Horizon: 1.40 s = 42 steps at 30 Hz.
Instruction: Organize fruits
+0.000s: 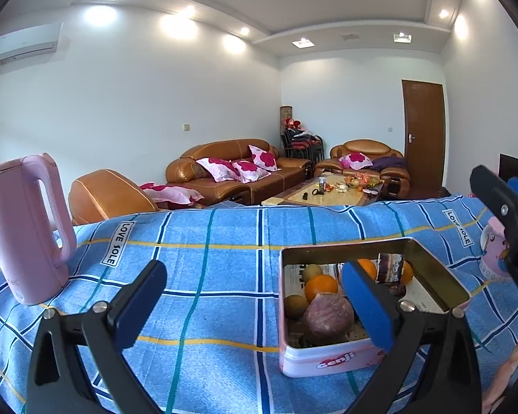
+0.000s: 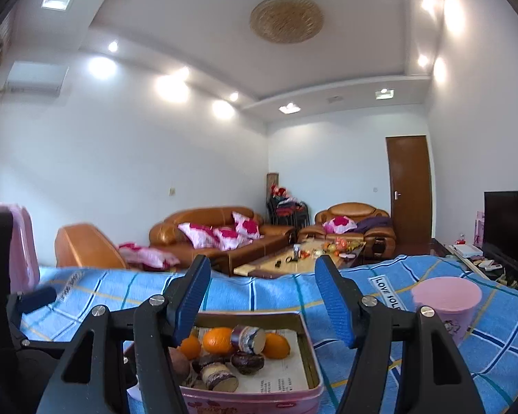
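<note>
A pink tin box (image 1: 328, 362) stands on the blue checked cloth and holds oranges (image 1: 320, 285), green-brown round fruits (image 1: 295, 305), a large purple-brown root (image 1: 326, 317) and cut brown pieces (image 1: 390, 267). My left gripper (image 1: 252, 303) is open and empty, low over the cloth just left of the box, its right finger in front of the box. In the right wrist view the box (image 2: 259, 398) sits below my right gripper (image 2: 262, 296), which is open and empty above the box's rear part. Oranges (image 2: 217, 339) and cut pieces (image 2: 248, 339) show inside.
A pink kettle (image 1: 24, 238) stands at the left of the table. A pink cup (image 2: 445, 302) stands right of the box, also in the left wrist view (image 1: 493, 252). The right gripper's body (image 1: 511, 220) shows at the right edge. Sofas and a coffee table lie beyond.
</note>
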Each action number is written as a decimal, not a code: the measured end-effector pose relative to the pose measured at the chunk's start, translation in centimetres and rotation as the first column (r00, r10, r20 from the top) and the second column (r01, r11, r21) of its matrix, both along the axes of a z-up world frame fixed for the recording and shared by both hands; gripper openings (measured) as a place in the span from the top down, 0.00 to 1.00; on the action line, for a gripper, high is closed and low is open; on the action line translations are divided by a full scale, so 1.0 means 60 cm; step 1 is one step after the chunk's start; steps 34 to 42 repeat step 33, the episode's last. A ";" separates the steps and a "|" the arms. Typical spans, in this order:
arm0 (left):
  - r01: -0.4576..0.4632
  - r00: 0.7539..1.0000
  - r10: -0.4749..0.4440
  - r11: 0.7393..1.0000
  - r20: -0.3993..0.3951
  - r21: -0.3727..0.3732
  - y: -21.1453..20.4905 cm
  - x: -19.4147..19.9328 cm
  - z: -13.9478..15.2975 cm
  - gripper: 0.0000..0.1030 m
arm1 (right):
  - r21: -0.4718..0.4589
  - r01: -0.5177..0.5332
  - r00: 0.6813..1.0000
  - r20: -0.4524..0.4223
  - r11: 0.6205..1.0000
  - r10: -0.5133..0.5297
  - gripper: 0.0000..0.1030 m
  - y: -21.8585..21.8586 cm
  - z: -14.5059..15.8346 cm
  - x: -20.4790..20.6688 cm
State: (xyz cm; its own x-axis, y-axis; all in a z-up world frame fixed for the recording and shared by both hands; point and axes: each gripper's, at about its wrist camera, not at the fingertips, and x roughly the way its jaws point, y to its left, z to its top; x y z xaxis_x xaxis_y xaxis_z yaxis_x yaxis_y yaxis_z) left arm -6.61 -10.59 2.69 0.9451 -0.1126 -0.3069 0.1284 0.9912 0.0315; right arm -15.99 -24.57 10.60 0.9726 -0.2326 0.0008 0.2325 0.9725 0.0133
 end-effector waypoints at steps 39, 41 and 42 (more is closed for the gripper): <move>0.002 0.998 -0.002 1.000 -0.060 0.011 -0.005 0.014 -0.004 0.00 | 0.020 0.029 0.998 -0.061 0.999 -0.027 0.31 -0.003 -0.001 0.016; 0.002 0.998 -0.002 1.000 -0.060 0.011 -0.005 0.014 -0.004 0.00 | 0.020 0.029 0.998 -0.061 0.999 -0.027 0.31 -0.003 -0.001 0.016; 0.002 0.998 -0.002 1.000 -0.060 0.011 -0.005 0.014 -0.004 0.00 | 0.020 0.029 0.998 -0.061 0.999 -0.027 0.31 -0.003 -0.001 0.016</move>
